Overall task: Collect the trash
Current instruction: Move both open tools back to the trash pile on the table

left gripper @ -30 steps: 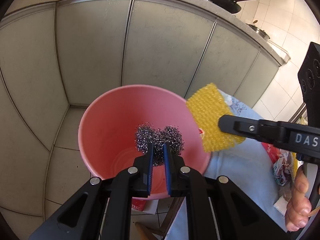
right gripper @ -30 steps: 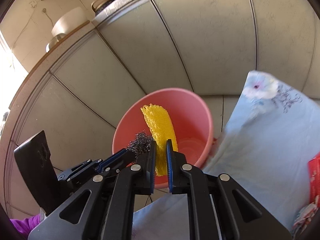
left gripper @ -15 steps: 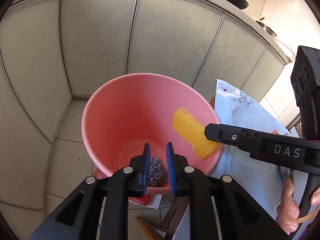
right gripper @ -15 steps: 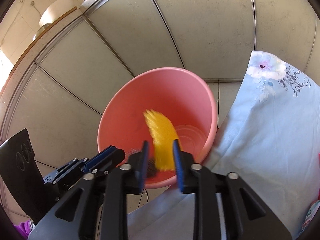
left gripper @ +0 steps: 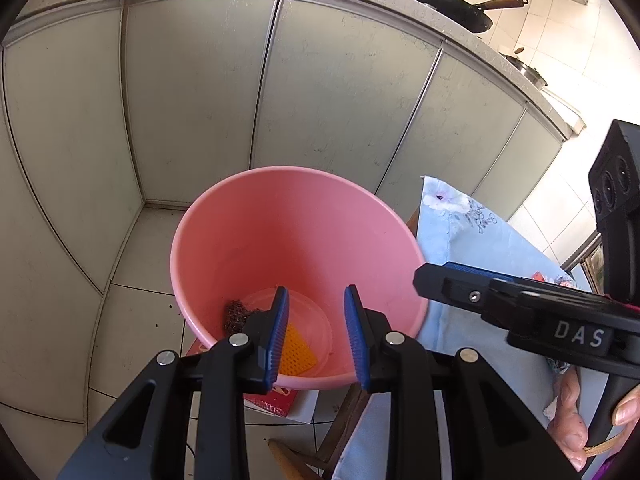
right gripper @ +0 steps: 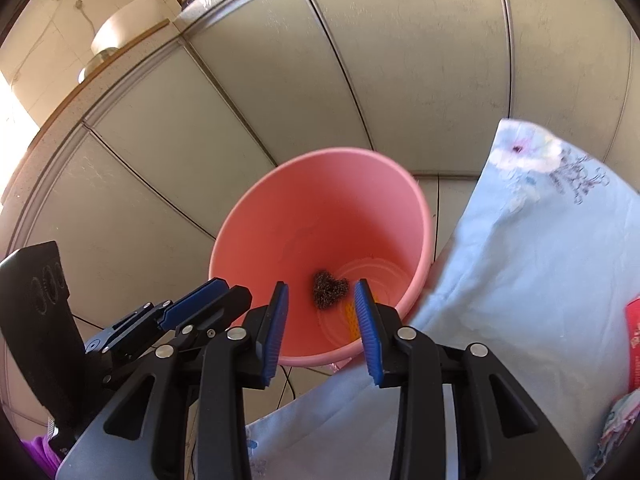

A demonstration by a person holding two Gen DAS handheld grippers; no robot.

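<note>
At the left, the left tool [left gripper: 316,320] was held released and empty above the near rim of the pink bucket [left gripper: 256,200]. Below it, on the bucket floor, the steel wool [left gripper: 236,316] lay toward the left wall, partly hidden behind the left finger. Just right of it, the yellow pad [left gripper: 296,350] lay flat, and only one corner could be made out between the fingers. Further right, the right tool [right gripper: 322,328] was likewise spread wide with nothing in it, over the rim next to the blue-clothed surface [right gripper: 540,272]. Remaining trash was judged to lie rightward of both tools, on that surface: a red packet [right gripper: 632,344] was cut off at the frame edge, nearer the right tool. What else lay there could not be told.
</note>
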